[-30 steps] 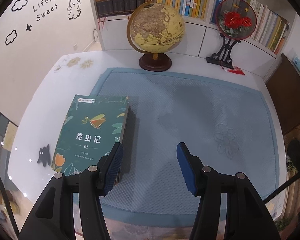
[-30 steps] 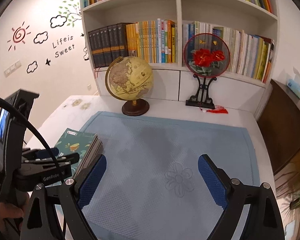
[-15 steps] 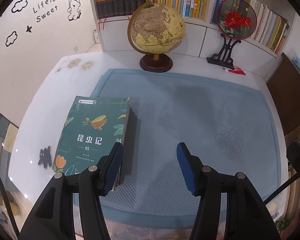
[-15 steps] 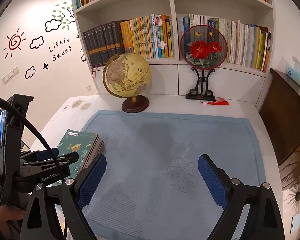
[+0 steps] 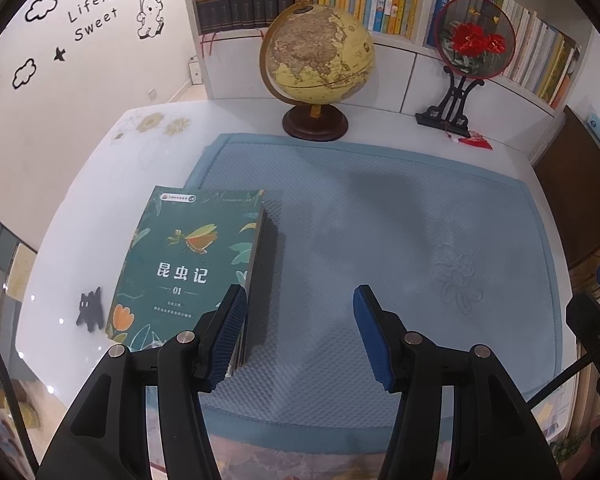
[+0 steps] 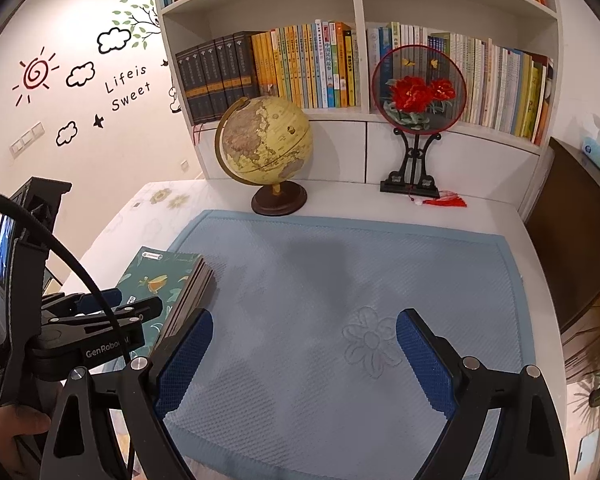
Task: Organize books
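White desk (image 5: 80, 216) w/ quilted blue mat (image 5: 380, 240), full white bookshelf (image 6: 356, 12) behind. Vs 1 s ago: nothing shifted on the desk, both grippers same spread. Green hardcover book stack (image 5: 188, 268) lies flat on mat's left edge. Left gripper (image 5: 300, 336) fingers moderately apart, empty, left pad beside stack. Right gripper (image 6: 304, 356) wide, empty. Only right view shows hand (image 6: 8, 420) on left gripper's grip; only left view shows the stack's top cover in full.

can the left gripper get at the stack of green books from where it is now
Probably yes: the left gripper is open and empty, its left finger right beside the stack of green books, with nothing between them on the blue mat.
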Demonstrator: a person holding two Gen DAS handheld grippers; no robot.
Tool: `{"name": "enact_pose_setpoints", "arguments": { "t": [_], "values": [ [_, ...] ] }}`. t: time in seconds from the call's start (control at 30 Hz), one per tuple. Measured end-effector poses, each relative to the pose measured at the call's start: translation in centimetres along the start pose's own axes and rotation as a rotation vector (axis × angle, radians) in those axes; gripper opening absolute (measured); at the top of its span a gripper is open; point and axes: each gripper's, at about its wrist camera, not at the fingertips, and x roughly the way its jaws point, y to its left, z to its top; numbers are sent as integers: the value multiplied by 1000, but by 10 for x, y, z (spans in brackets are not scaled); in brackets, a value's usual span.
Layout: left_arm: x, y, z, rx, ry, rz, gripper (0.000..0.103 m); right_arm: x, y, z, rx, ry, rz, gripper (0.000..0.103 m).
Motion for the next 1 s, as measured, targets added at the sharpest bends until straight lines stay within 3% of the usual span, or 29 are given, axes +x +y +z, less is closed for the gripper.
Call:
{"name": "enact_pose_setpoints", "arguments": {
  "t": [0.43, 0.6, 1.0],
  "values": [
    [-10, 1, -9, 22, -28, 10, 54, -4, -1, 1, 27, -31, -45, 92],
    [-14, 9, -9, 2, -49, -1, 54, -3, -6, 3, 70, -29, -18, 92],
    [-22, 10, -8, 0, -81, -22, 54, -10, 12, 2, -15, -51, 3, 92]
  ]
}}
